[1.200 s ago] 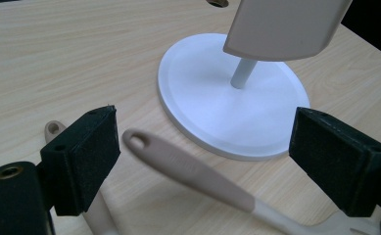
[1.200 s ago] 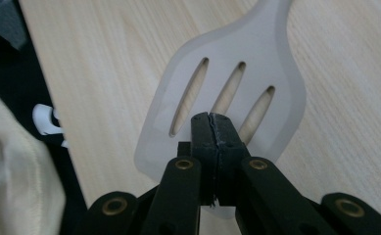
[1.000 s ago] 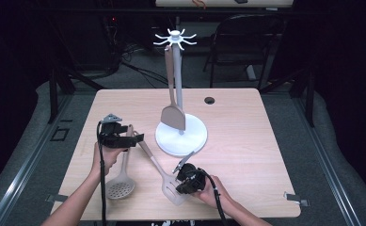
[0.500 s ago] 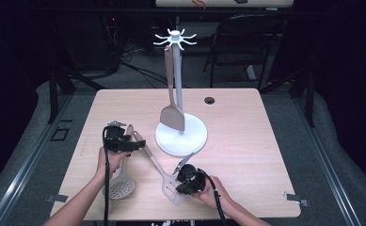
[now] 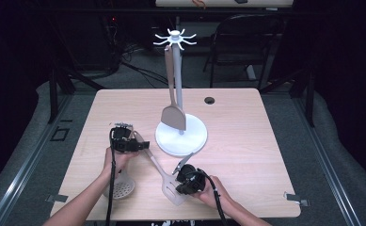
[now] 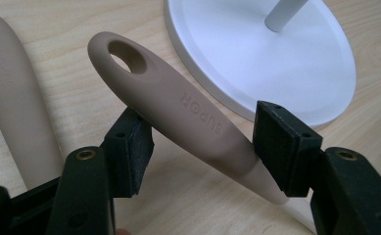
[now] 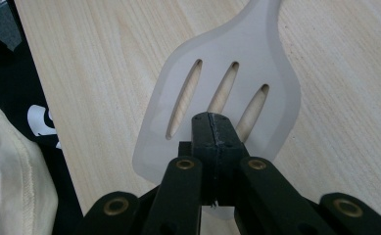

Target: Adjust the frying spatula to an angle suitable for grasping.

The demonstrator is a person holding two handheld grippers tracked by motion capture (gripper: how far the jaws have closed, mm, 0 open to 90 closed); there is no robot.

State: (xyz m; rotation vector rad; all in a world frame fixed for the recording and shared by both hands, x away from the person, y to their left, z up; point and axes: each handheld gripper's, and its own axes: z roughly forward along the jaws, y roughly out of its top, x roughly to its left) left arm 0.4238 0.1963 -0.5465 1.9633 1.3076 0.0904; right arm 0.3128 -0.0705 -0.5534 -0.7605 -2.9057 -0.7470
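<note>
A slotted spatula (image 5: 158,168) lies slanted on the table, its pale blade (image 7: 227,78) towards me and its tan handle (image 6: 178,105) towards the stand. My left gripper (image 5: 142,145) has just been closing around that handle. In the left gripper view my left gripper (image 6: 205,142) has the handle running crosswise between its pads, and both pads touch its sides. My right gripper (image 5: 179,184) is shut. In the right gripper view my right gripper (image 7: 212,122) has its joined tips resting on the blade's face, with nothing pinched between them.
A white utensil stand (image 5: 180,135) with a hooked top stands mid-table, and a tan turner (image 5: 173,115) hangs from it. A skimmer (image 5: 119,187) lies by my left forearm, its handle (image 6: 11,98) beside the gripped one. There is a small hole (image 5: 210,100) in the tabletop behind the stand.
My left gripper has come down and slightly right onto the spatula's handle, and its jaws have narrowed around it. My right gripper has stayed on the blade.
</note>
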